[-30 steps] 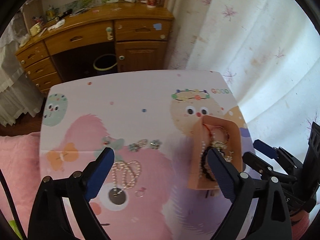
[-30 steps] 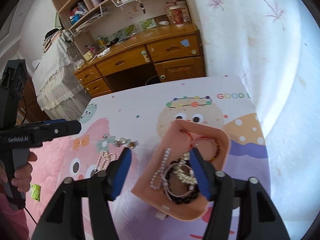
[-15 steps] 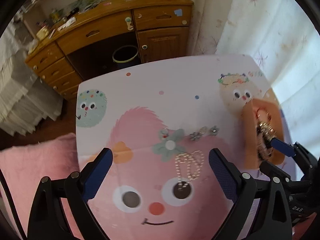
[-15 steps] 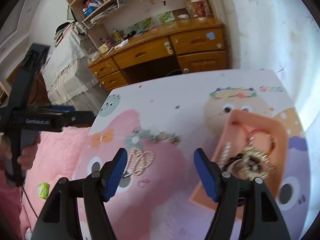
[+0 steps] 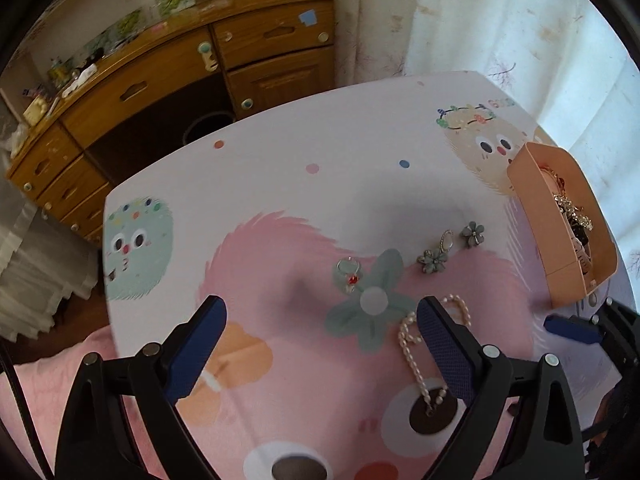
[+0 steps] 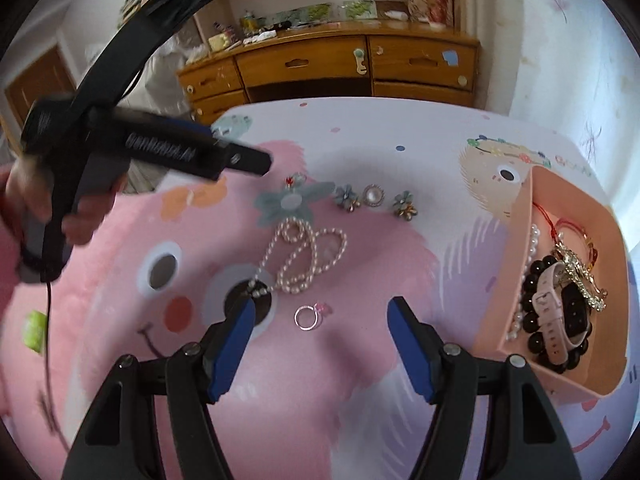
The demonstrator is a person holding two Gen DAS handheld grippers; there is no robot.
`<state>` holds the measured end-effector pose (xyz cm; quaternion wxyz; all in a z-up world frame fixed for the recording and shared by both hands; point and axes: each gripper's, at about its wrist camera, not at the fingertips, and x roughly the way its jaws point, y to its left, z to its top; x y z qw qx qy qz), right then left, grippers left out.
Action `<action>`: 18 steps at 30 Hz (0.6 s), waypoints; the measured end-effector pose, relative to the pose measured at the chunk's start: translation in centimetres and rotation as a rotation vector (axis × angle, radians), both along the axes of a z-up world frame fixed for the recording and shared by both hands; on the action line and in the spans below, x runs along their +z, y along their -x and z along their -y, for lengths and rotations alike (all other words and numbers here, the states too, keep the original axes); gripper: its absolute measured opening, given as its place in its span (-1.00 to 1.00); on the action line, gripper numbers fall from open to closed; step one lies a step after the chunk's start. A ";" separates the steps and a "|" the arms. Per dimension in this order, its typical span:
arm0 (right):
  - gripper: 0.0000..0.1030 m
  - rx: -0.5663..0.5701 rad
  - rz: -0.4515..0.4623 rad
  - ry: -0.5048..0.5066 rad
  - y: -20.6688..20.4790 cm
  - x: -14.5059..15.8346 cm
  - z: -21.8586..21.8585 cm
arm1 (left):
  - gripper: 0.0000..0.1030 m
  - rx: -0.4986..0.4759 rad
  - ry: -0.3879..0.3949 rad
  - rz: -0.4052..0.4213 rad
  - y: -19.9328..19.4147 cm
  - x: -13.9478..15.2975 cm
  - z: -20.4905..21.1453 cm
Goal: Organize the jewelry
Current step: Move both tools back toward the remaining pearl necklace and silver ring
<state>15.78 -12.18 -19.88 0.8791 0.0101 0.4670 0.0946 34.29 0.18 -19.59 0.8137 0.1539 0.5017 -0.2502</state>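
A pearl necklace (image 6: 300, 258) lies coiled on the cartoon-print table (image 6: 360, 152); in the left wrist view the pearl necklace (image 5: 416, 354) runs under my right finger. Beyond it sit two flower earrings (image 6: 347, 197) and a round pearl brooch (image 6: 374, 195), plus a red-stone ring (image 5: 349, 274). A pink-stone ring (image 6: 309, 316) lies just ahead of my right gripper (image 6: 320, 322), which is open and empty. My left gripper (image 5: 320, 322) is open and empty above the table. The peach tray (image 6: 516, 240) at right holds bracelets and a watch.
A wooden desk (image 5: 168, 64) with drawers stands beyond the table, a white curtain (image 5: 520, 32) to its right. A hand (image 6: 28, 196) holds the left gripper's handle at the left of the right wrist view. Pink bedding (image 5: 44, 400) borders the table's near left.
Both grippers have come down closer to the table and shifted left, away from the tray. The right gripper, earlier over the tray, now hangs over the pink-stone ring and necklace.
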 end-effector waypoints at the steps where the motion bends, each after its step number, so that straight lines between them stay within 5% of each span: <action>1: 0.31 0.003 0.003 0.016 0.1 -0.5 -0.4 | 0.80 -0.005 0.017 0.009 -0.1 -0.2 0.0; 6: -0.09 0.005 -0.019 0.074 -0.3 -2.2 -2.0 | 0.39 -0.010 0.049 0.021 -1.1 -1.7 0.3; 18: -0.41 -0.040 -0.027 0.156 -1.4 -3.0 -3.0 | -0.21 -0.073 0.091 -0.014 -0.9 -4.2 1.8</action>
